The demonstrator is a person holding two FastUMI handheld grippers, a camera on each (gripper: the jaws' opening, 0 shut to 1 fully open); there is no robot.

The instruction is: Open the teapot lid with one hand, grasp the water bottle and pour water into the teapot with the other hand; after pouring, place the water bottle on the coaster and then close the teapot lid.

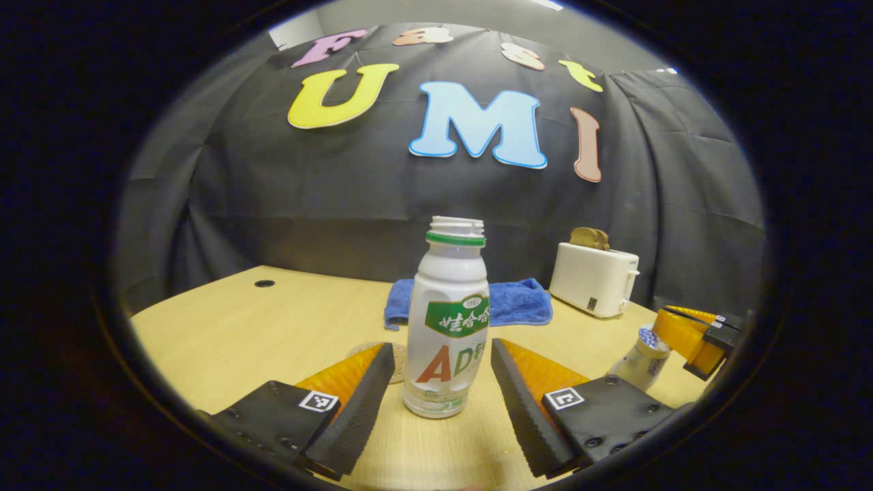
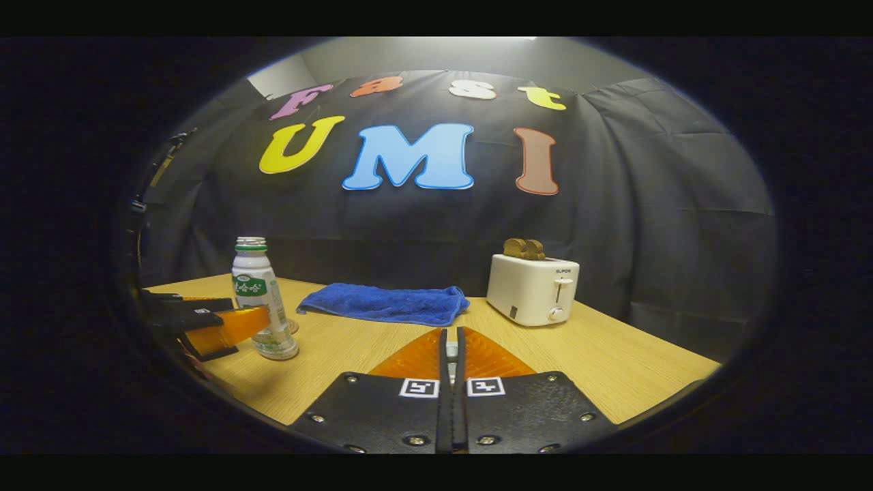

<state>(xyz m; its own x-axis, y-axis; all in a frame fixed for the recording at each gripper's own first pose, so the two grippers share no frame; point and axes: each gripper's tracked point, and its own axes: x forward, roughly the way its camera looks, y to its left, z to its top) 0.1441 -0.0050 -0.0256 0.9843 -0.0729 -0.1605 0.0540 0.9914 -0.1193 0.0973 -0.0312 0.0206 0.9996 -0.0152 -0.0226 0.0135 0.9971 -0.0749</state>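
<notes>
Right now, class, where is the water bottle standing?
In the left gripper view, the water bottle stands upright on the table, between the left hand-held gripper's open fingers, with the blue cloth behind it.

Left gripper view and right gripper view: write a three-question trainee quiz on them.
1. True or false: the white plastic bottle with a green label lies on its side.
2. What sticks out of the white toaster? A: brown bread slices. B: a spoon. C: a cup.
3. Fill in: the left tool has its fingers ____, one on each side of the bottle, neither pressing on it.

Key: 1 false, it stands upright. 2 A. 3 open.
</notes>
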